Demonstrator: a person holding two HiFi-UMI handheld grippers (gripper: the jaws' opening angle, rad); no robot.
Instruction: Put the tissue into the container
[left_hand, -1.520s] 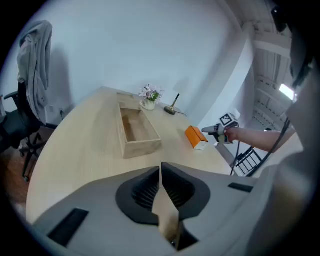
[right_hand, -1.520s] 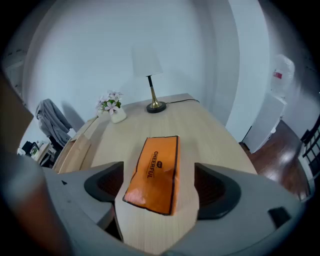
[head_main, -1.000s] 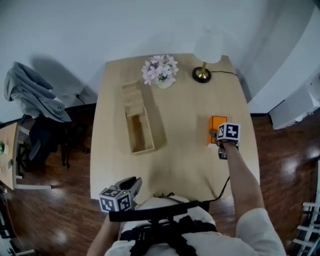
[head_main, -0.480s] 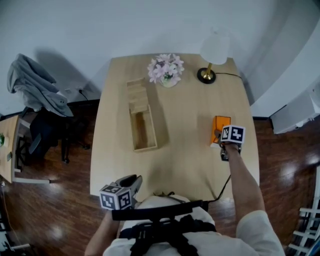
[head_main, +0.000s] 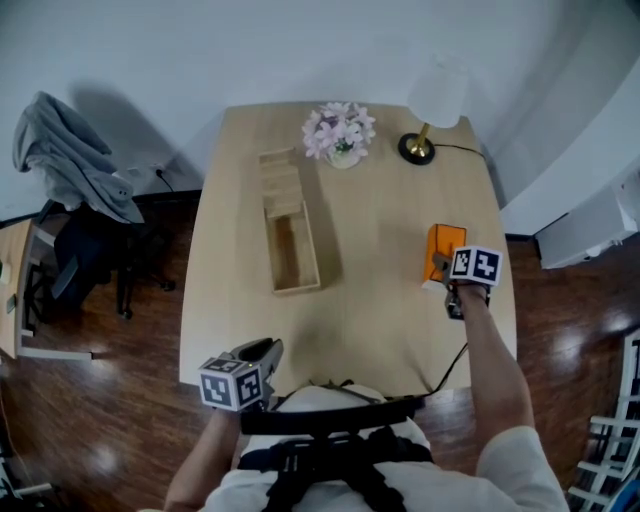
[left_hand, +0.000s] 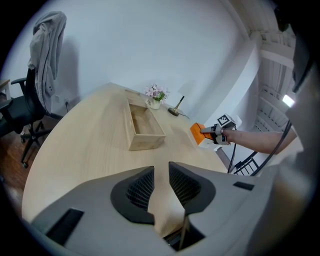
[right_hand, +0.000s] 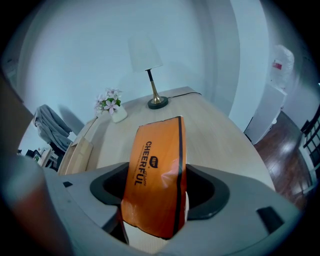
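Pinching the orange tissue pack (right_hand: 157, 175) in the right claw (right_hand: 155, 200), having just drawn the jaws in against its two sides; black print running along the pack's length, far end pointing away toward the lamp (right_hand: 145, 55). Holding that pack near the right edge of the tabletop (head_main: 380, 200), well apart from the wooden container (head_main: 296, 287); cannot tell whether lifted clear of the wood or resting on it. Hovering the left claw (left_hand: 161, 172) at the near left edge of the tabletop, close to the body, jaws narrowly apart with only bare tabletop showing through the gap. Looking along it toward the container: long, open-topped, lying lengthwise on the left half of the tabletop, with wooden pieces in its far part. Beyond the container, at the far edge: a vase of pink flowers (head_main: 340, 132), and just right of it the brass-footed lamp with a white shade, cord (head_main: 462, 150) trailing off to the right. Off to the left, on the floor (head_main: 120, 400): a dark chair (head_main: 80, 265) draped with a grey garment (head_main: 65, 155).
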